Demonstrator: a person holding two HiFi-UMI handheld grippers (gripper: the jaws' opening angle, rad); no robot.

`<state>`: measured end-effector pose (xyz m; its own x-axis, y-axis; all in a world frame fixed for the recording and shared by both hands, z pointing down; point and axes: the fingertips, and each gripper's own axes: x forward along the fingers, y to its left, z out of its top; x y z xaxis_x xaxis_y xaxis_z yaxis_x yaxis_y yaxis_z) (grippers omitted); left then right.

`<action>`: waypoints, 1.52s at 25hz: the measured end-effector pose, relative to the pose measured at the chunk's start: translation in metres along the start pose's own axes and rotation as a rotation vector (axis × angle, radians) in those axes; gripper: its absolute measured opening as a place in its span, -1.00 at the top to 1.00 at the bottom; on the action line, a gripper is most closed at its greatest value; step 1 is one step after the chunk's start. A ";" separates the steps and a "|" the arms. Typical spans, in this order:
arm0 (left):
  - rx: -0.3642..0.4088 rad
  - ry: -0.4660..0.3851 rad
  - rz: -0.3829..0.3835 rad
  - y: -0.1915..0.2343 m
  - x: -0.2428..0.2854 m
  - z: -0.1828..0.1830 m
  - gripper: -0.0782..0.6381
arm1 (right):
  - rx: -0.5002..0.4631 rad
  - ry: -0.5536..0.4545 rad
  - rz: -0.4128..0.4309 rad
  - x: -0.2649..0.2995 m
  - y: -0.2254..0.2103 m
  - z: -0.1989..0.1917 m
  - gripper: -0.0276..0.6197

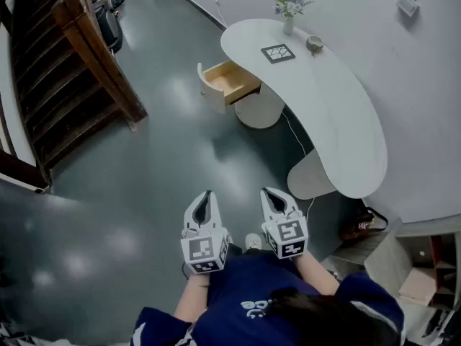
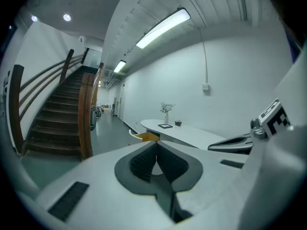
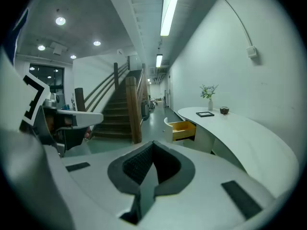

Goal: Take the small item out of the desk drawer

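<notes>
1. Left gripper (image 1: 207, 194): the jaws are pressed together with nothing between them. It is held low in front of the body, well apart from the desk.
2. Right gripper (image 1: 269, 193): the jaws are likewise closed tip to tip and nothing is held. It is carried just beside the left.
3. Desk drawer (image 1: 230, 80): it is pulled open at the far end of the curved white desk (image 1: 338, 121). The wooden interior is seen, but the small item cannot be made out from here and is judged to lie inside.
4. Step in hand, as judged: the approach. The open floor (image 1: 166, 164) is to be crossed to the drawer's open side, with the staircase (image 1: 65, 71) passed on the left.
5. One gripper's jaws are best opened before the drawer is reached, and the item is best located from above first.
6. Desk-top pieces, namely the vase (image 1: 289, 21), bowl (image 1: 315, 44) and framed tile (image 1: 278, 52), are to be left untouched. The drawer front is not to be knocked shut.
</notes>
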<state>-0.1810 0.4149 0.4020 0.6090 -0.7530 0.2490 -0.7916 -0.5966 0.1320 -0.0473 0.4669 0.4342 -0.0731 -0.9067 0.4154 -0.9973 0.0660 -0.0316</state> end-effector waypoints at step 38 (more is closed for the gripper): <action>0.031 0.016 -0.047 0.018 0.106 0.026 0.77 | 0.082 0.006 0.037 0.111 -0.056 0.042 0.89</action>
<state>-0.1301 0.3173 0.4058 0.6442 -0.7199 0.2585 -0.7604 -0.6393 0.1145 0.0001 0.3456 0.4440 -0.1104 -0.9015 0.4184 -0.9905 0.0651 -0.1210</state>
